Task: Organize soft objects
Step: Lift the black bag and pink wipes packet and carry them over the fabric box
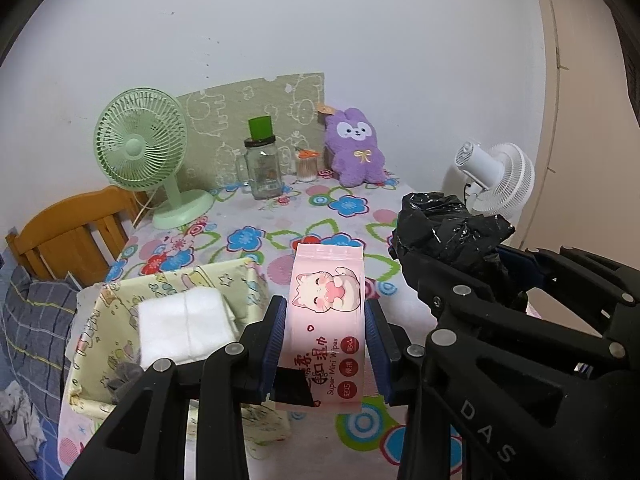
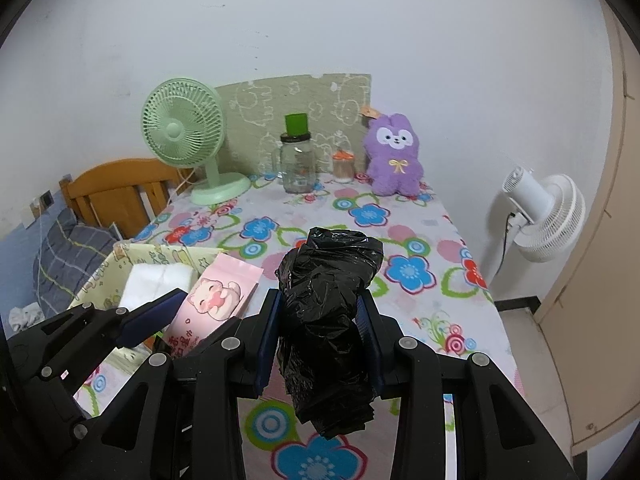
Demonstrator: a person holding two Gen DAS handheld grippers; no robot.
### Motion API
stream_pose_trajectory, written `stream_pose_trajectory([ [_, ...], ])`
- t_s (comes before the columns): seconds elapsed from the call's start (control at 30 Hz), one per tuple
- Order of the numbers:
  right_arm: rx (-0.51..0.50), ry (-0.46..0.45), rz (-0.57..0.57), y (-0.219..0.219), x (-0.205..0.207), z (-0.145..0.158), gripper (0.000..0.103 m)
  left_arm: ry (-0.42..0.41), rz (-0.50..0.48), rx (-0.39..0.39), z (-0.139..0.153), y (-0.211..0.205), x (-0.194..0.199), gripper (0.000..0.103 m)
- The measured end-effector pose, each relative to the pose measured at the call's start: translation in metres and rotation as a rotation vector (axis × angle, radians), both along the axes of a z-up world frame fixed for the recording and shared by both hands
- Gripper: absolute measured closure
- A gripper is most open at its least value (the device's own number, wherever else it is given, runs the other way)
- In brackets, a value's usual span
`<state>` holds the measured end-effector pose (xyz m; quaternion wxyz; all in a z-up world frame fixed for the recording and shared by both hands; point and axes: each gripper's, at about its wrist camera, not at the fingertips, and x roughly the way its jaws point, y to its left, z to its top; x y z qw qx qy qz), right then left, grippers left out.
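Observation:
My left gripper [image 1: 325,312] is shut on a pink pack of mini wipes [image 1: 326,320] with a cat print, held above the table just right of a yellow fabric basket [image 1: 100,320]. The basket holds a white folded cloth [image 1: 184,324]. My right gripper [image 2: 320,308] is shut on a crumpled black plastic bag [image 2: 326,320], held above the table to the right of the wipes [image 2: 216,300]. The bag also shows in the left wrist view [image 1: 448,232]. A purple plush rabbit [image 1: 354,148] sits at the table's far side.
A floral tablecloth [image 2: 408,240] covers the table. At the back stand a green fan [image 1: 140,148], a glass jar [image 1: 262,168] with a green cup on it, and a small toothpick jar [image 1: 307,166]. A white fan [image 2: 540,216] stands right of the table. A wooden chair [image 1: 68,236] stands left.

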<state>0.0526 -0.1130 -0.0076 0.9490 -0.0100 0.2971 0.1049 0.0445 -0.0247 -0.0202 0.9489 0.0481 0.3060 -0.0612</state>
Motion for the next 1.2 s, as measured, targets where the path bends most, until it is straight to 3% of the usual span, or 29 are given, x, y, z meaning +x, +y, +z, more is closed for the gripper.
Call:
stream_pose_trajectory([
  [0.53,0.026,-0.005,0.078,0.047,0.02,0.007,0.062,-0.002,0.052,0.003,0.005,0.044,0.014,0.063],
  [1.2,0.024,0.047,0.208,0.109,0.043,-0.01,0.062,0.043,0.149,0.007,-0.014,0.105,0.031,0.063],
])
